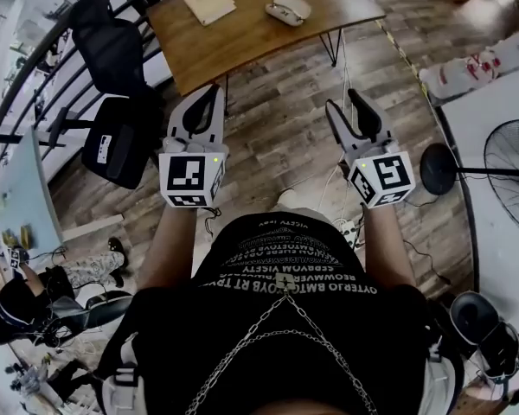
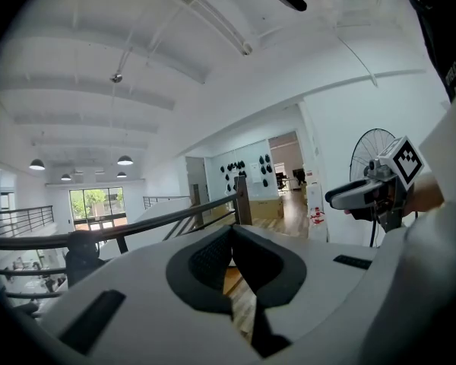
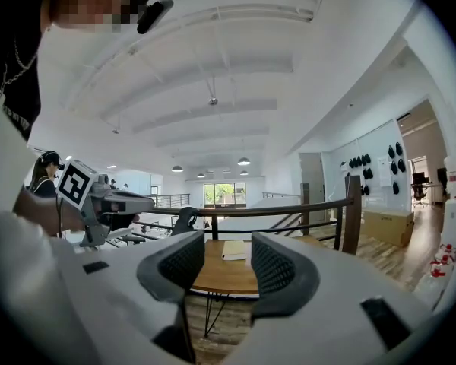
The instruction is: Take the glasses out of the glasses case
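Observation:
The glasses case (image 1: 288,9), a pale oval shell, lies shut on the wooden table (image 1: 259,37) far ahead in the head view; no glasses show. Both grippers are held up over the wooden floor, well short of the table. My left gripper (image 1: 206,93) (image 2: 229,233) has its pad tips touching and holds nothing. My right gripper (image 1: 344,104) (image 3: 228,242) stands open, with the wooden table (image 3: 220,276) showing through the gap. The case is not visible in either gripper view.
A tan book (image 1: 209,3) (image 3: 233,249) lies on the table left of the case. A black office chair (image 1: 112,102) stands to the left, a floor fan (image 1: 510,171) and a white table (image 1: 493,223) to the right. A railing (image 3: 289,211) runs behind.

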Motion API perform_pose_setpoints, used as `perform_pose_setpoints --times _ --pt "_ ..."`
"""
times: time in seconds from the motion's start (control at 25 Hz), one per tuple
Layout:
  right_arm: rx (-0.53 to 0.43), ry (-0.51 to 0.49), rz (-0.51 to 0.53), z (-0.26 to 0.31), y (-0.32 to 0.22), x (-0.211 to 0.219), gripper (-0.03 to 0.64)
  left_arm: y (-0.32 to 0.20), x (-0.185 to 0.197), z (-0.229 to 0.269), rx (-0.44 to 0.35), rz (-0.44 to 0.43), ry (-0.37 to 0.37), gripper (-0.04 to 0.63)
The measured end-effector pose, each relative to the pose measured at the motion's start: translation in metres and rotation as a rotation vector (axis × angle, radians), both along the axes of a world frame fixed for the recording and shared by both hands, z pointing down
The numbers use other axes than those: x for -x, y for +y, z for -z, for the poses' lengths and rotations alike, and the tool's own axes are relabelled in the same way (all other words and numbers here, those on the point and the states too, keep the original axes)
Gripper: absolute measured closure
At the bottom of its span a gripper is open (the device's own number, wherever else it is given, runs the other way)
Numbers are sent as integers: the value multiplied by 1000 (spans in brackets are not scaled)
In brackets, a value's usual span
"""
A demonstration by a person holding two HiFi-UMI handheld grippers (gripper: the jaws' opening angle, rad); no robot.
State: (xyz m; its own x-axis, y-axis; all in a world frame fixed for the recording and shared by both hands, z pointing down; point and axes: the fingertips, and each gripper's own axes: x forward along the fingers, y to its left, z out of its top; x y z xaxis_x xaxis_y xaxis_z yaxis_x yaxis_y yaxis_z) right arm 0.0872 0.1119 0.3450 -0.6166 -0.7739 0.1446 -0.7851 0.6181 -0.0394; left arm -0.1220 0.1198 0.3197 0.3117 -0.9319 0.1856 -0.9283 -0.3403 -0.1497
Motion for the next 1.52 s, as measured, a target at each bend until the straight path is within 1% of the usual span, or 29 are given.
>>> perform_pose_setpoints --times 0.2,0.36,0.6,0.72,0.88,1.12,1.24,1.52 --pt "1 -2 8 -2 -20 -20 434 -15 -22 -4 6 4 2 571" --pt "13 -4 17 -7 -26 -21 434 -20 -24 -10 19 6 3 571" --pt "-4 -8 21 0 -28 -29 434 -19 -33 -2 8 3 5 571" --pt "-9 -10 12 0 -25 -30 434 -17 -32 -3 6 -9 4 571" --pt "-3 -8 -5 -6 -20 -28 434 -18 -31 -10 9 -28 22 571" --pt "-16 -2 -33 2 -40 -33 434 -42 -41 -6 -3 -76 36 571" --pt "-25 0 -38 5 -44 -34 434 -48 -44 -6 -7 -87 41 571" --pt "-7 -4 -44 0 -59 -34 434 -68 -49 -9 0 -108 44 571"
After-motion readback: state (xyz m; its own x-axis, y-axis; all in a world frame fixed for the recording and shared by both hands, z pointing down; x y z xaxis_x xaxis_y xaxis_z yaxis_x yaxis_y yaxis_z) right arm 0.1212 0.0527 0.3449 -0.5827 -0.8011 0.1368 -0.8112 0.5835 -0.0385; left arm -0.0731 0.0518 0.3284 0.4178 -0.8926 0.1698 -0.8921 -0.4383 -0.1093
